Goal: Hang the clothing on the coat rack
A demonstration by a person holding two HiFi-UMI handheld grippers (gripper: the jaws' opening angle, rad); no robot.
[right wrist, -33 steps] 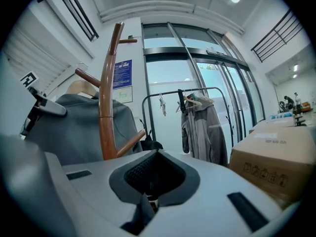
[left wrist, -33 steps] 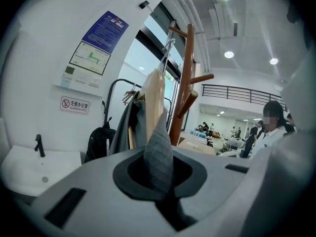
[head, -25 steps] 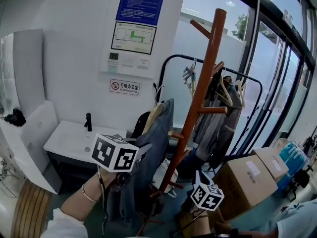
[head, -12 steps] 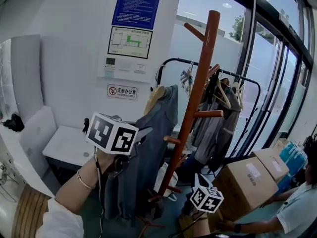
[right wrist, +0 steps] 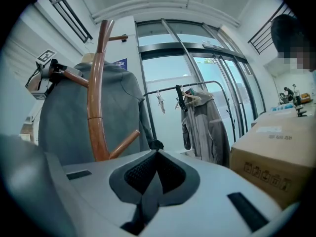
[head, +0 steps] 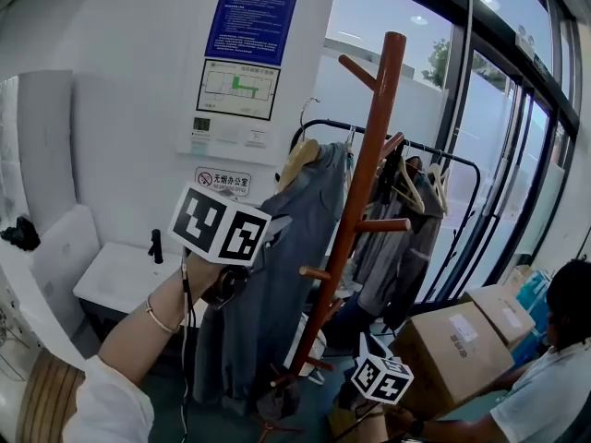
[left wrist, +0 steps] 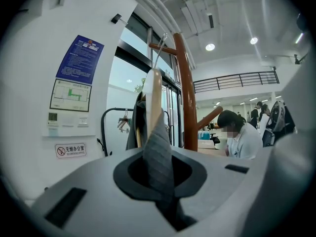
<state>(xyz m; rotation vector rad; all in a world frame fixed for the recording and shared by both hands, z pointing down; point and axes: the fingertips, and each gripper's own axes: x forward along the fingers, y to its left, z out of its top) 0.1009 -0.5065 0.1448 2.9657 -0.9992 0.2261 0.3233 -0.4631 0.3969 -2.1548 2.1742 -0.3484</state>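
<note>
Risks first. The left gripper [left wrist: 158, 181] is clamped on a fold of the grey-blue jacket [head: 277, 275], not on the pale wooden hanger [head: 297, 161] that carries it. The cloth could creep through the pads under the garment's weight or slide off the hanger's shoulder, and then the hanger tips. The thin metal hook [head: 302, 113] hangs free just left of the red-brown wooden coat rack [head: 365, 183]. It's near the top peg [head: 358, 70] but not on it. Steering the hook through fabric is sloppy, so it may glance off the peg. The jacket's lower part hangs close to the lower pegs, so a sideways swing could snag.

Pose: the bare left forearm [head: 138, 340] is raised steeply, with the jaws aimed up and across at the rack. The right gripper [right wrist: 150, 181] is low by the rack's base, jaws pressed together on nothing, looking up at the pole and jacket. The tan cardboard box [head: 452, 340] is just right of it. A seated person in a white shirt [head: 545, 404] is at far right, so keep clear.
</note>
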